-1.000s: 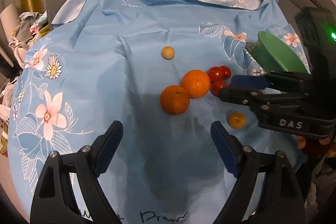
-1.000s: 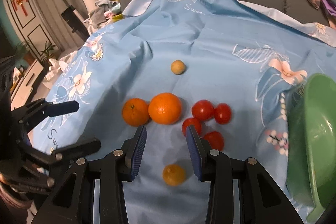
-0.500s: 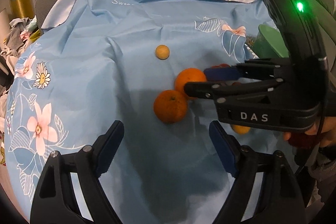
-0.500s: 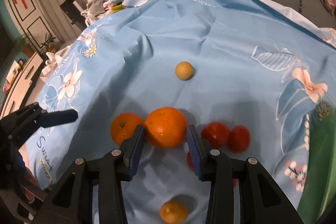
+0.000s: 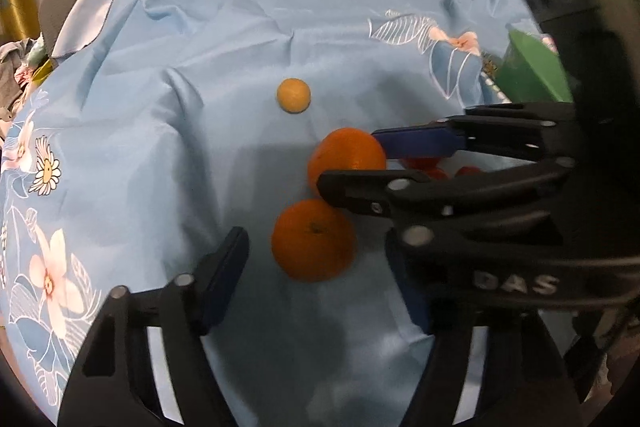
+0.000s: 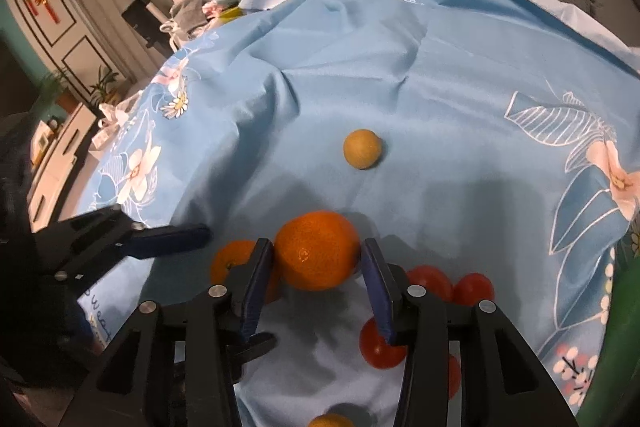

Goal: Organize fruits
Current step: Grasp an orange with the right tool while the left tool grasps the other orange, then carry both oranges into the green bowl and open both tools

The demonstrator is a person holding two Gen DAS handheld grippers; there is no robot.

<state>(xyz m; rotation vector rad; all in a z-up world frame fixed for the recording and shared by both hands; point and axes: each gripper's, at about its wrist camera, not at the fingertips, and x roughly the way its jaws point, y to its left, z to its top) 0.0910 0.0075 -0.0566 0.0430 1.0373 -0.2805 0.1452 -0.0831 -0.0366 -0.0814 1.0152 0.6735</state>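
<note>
Two oranges lie side by side on the blue flowered cloth (image 5: 160,147). The smaller orange (image 5: 314,239) sits between the fingers of my left gripper (image 5: 314,263); its jaws are closing and the pads stand clear of the fruit on both sides. The bigger orange (image 6: 318,251) sits between the tips of my right gripper (image 6: 318,267); those jaws are opening, with the pads right beside its skin. In the left wrist view the right gripper (image 5: 348,163) reaches in from the right and hides part of the bigger orange (image 5: 344,151).
A small yellowish round fruit (image 6: 362,149) lies farther back. Several red tomatoes (image 6: 430,281) cluster just right of the right gripper, with a tiny orange fruit (image 6: 330,421) at the bottom edge. A green bowl (image 5: 528,71) stands at the right. Clothes are piled on the sofa behind.
Both grippers have moved forward and down onto the oranges. The left jaws have narrowed around the smaller orange. The right jaws have widened and now flank the bigger orange.
</note>
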